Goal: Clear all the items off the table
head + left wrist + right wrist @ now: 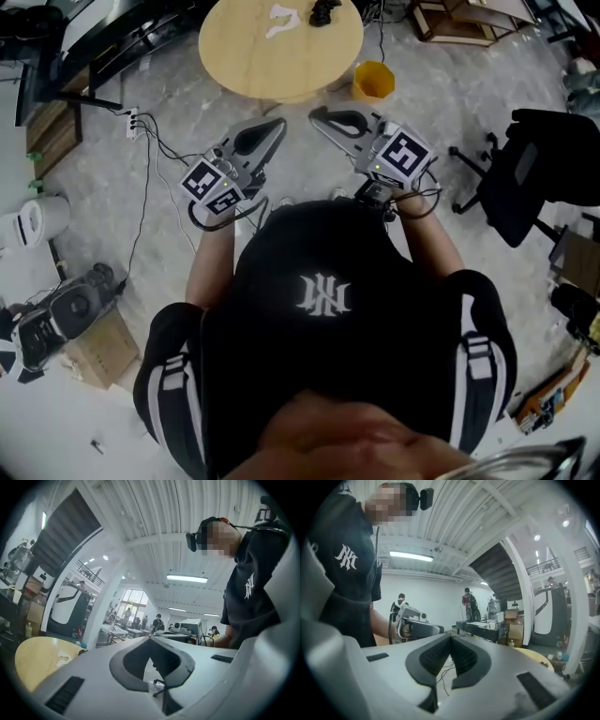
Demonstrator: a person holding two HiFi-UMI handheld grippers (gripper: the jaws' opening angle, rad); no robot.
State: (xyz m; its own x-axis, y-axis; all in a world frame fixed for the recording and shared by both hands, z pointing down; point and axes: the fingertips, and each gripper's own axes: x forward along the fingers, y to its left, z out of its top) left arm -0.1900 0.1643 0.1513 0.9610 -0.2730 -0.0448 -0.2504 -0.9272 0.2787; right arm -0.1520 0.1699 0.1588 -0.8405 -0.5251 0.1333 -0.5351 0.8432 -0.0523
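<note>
**While both hand-held grippers are shut and empty, two things lie on the round counter**

Where the grey mottled floor (450, 103) opens out ahead of the person, a round pale-wood counter (244, 56) stands at the far side of the head view. A yellow bin (373, 81) sits on the floor just beside the counter's near right edge. A black office chair (525, 178) stands well off to the right. A power strip (133, 122) with trailing cables lies to the left, and a cardboard box (98, 347) rests at the near left. The gripper views show a large hall under a white ribbed ceiling (154, 517) with a strip light (186, 578), and people standing far off among benches.

A white item (281, 19) and a black item (324, 11) lie toward the counter's far edge, the white one to the left. The left hand-held gripper (279, 123) and right hand-held gripper (314, 115) are both over the floor. Their tips are near the counter's near edge and well apart from both items. Each has its jaws pressed together at the tip, with nothing between them.
</note>
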